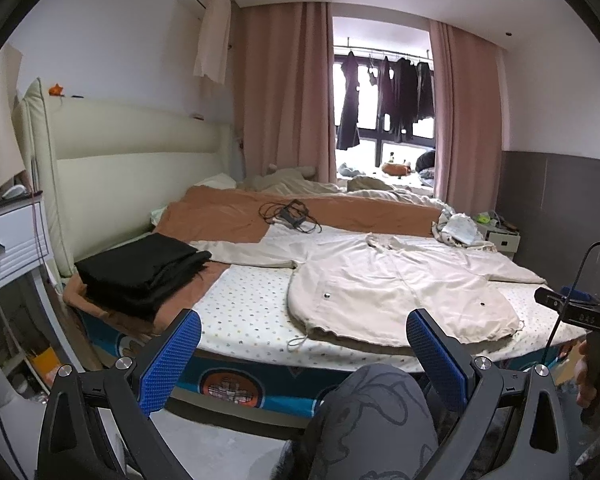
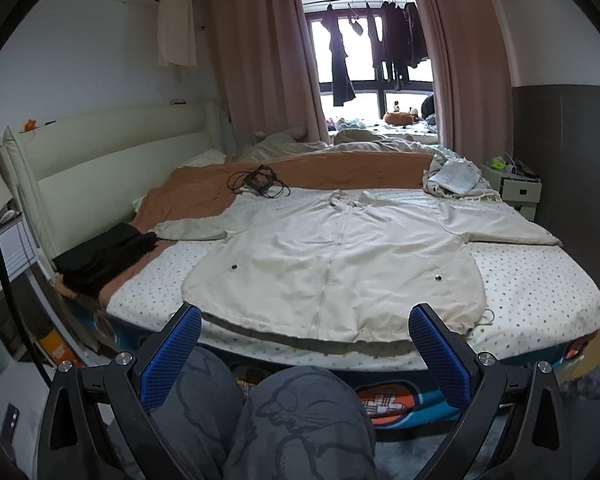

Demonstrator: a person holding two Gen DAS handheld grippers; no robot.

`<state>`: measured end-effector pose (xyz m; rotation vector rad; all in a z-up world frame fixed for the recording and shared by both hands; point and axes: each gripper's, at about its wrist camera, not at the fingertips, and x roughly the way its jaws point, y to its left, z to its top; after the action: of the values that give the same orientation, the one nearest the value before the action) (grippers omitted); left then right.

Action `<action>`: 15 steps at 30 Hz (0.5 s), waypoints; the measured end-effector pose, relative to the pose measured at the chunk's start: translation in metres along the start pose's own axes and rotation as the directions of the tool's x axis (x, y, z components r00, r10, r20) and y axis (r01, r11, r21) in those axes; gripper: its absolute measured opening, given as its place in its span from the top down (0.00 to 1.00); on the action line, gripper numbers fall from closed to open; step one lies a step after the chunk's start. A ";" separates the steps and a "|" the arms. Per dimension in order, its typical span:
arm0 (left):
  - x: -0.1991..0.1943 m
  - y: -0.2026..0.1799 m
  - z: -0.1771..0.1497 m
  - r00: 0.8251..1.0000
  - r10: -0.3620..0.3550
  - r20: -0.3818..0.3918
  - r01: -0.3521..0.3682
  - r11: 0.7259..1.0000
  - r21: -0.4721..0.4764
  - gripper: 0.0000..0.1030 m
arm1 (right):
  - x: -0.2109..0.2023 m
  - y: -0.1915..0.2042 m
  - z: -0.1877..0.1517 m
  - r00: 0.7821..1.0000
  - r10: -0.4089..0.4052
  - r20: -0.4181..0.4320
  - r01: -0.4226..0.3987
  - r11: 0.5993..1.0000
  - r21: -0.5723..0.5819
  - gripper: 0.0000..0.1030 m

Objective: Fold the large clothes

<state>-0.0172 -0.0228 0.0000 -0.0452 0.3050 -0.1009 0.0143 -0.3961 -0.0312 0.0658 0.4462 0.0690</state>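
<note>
Dotted bed (image 2: 540, 276) sheet fills the space beyond both sets of fingers. Cream jacket (image 2: 336, 256) lies spread flat ahead of them, hem nearest. Black folded stack (image 1: 144, 276) sits far left. Left gripper (image 1: 303, 344) and right gripper (image 2: 305, 340) are released, holding nothing.

In the right wrist view the dotted sheet (image 2: 540, 280) lies bare at lower right and lower left of the cream jacket (image 2: 332, 256). A black folded stack (image 2: 100, 256) blocks the left edge, a tangled cable (image 2: 256, 182) sits at upper centre, and crumpled cloth (image 2: 456, 180) at upper right. The person's knees (image 2: 300, 420) fill the bottom centre before the bed edge.
</note>
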 end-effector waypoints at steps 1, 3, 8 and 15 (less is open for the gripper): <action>-0.001 0.000 -0.001 1.000 -0.001 0.003 0.001 1.000 0.000 0.01 | 0.000 0.000 0.000 1.000 -0.002 -0.003 0.002 1.000 -0.002 0.00; -0.003 0.001 -0.001 1.000 -0.008 0.008 0.008 1.000 0.001 0.01 | -0.002 0.000 -0.001 1.000 -0.004 -0.004 0.004 1.000 -0.005 0.00; -0.005 -0.001 -0.002 1.000 -0.026 0.007 0.025 1.000 0.005 0.01 | -0.005 -0.002 -0.003 1.000 -0.001 0.014 0.001 1.000 0.004 0.00; -0.010 -0.005 -0.004 0.999 -0.038 0.013 0.037 0.999 0.015 0.01 | -0.009 -0.005 -0.006 1.000 -0.006 0.026 0.006 1.000 0.013 0.00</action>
<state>-0.0279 -0.0271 -0.0008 -0.0372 0.2900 -0.1400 0.0040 -0.4016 -0.0328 0.0775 0.4205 0.0594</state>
